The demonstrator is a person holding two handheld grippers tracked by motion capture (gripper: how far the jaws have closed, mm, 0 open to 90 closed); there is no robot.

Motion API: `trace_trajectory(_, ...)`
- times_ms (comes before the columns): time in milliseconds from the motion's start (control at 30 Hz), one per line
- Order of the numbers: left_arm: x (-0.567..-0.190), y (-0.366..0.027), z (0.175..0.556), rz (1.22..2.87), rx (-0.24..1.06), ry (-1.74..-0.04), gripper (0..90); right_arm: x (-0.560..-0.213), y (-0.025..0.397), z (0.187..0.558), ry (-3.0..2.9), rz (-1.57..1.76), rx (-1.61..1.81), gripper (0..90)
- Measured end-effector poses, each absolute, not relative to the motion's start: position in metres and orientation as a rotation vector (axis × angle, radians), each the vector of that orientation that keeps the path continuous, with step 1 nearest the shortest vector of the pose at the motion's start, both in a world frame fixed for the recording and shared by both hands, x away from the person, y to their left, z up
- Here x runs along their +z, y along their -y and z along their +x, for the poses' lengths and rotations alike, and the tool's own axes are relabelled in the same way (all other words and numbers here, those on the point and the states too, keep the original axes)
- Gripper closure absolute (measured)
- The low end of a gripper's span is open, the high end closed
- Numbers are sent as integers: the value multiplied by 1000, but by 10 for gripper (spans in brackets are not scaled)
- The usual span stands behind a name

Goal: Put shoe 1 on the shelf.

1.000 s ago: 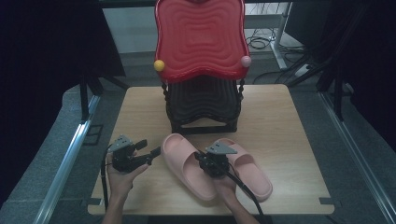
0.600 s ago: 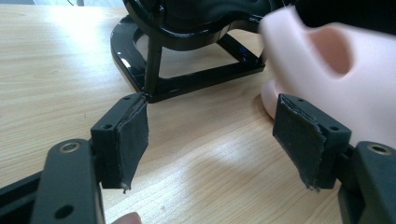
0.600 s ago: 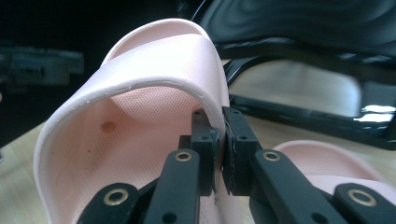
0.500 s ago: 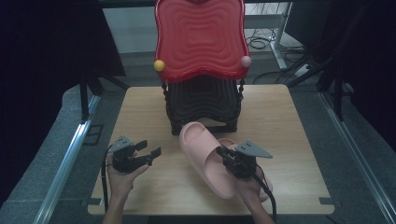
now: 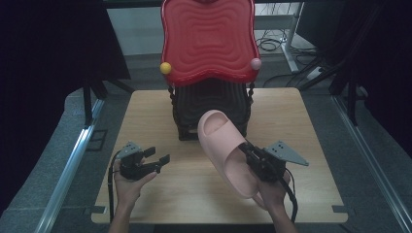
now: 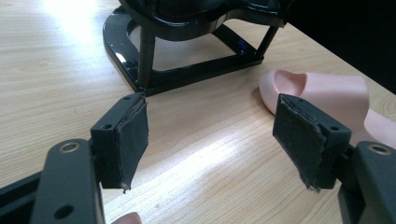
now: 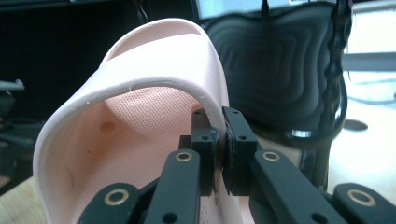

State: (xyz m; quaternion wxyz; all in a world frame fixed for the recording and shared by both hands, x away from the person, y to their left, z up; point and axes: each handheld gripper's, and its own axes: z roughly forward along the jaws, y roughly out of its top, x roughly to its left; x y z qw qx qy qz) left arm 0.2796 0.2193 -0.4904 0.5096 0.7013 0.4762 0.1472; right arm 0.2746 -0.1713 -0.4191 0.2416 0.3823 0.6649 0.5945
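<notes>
Since the earlier frames the pink slipper has come up off the table: it lay flat a second ago, now it hangs tilted, toe raised toward the rack. The right gripper has shifted right and lifted with it. Left gripper barely changed place.

Table: light wood, carries the rack at its far middle. Rack: black, wavy red top, a yellow ball and a pink ball at the corners; lower tier looks empty, as before.

Slipper: in front of the rack, held over the table's near right part. Right gripper's fingers are clamped on its side wall. A second slipper lies flat on the table, seen past the left gripper. Left gripper's fingers stand wide apart, holding nothing, low over the near left table.
</notes>
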Motion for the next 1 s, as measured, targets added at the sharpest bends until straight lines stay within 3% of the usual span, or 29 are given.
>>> trace_trajectory(267, -493, -213, 281, 1715, 336, -1134, 266, -386, 161, 283, -1773, 1013, 1677, 843)
trace_trajectory(1000, -493, -213, 281, 1704, 322, -1122, 267, -300, 87, 350, -1636, 982, 1656, 843)
